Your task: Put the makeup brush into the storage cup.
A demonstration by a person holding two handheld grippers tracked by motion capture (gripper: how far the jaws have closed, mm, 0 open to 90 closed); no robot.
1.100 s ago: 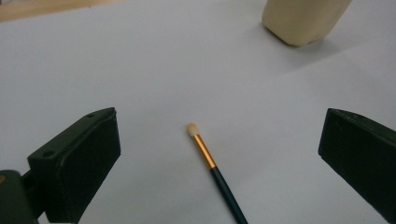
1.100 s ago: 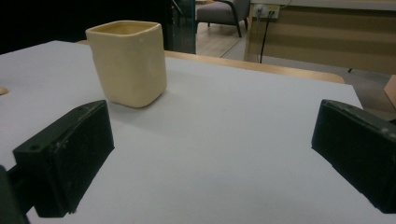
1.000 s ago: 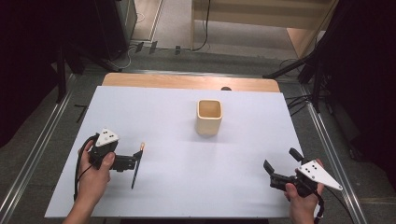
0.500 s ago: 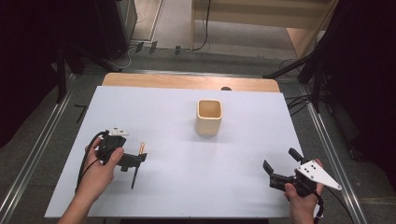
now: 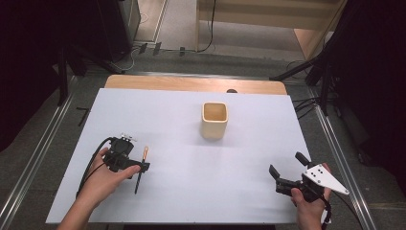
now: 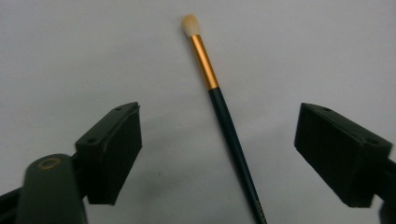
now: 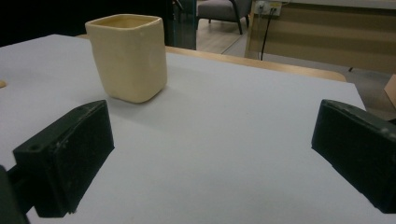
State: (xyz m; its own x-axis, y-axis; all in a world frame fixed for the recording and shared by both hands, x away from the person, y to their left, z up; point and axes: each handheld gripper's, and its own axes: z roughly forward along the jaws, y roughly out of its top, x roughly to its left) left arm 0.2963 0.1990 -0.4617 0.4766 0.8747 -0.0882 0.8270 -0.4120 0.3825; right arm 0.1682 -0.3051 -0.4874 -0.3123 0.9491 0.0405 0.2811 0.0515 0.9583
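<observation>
So the left claw (image 5: 138,167) has dropped down over the paintbrush (image 6: 223,109) and its jaws have just started closing, though they're spread wide and not touching it yet. The brush lies flat on the white table (image 5: 167,115) between them, near the left side, bristles pointing away. Looks like the grab is about to happen. The right claw (image 5: 282,175) sits spread at the near right, aimed at the cream cup (image 5: 214,120) farther back.

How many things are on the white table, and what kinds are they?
Paintbrush: 1
Cream cup: 1
Tongs, one in each hand: 2 (left tongs, right tongs)
Total: 4
</observation>
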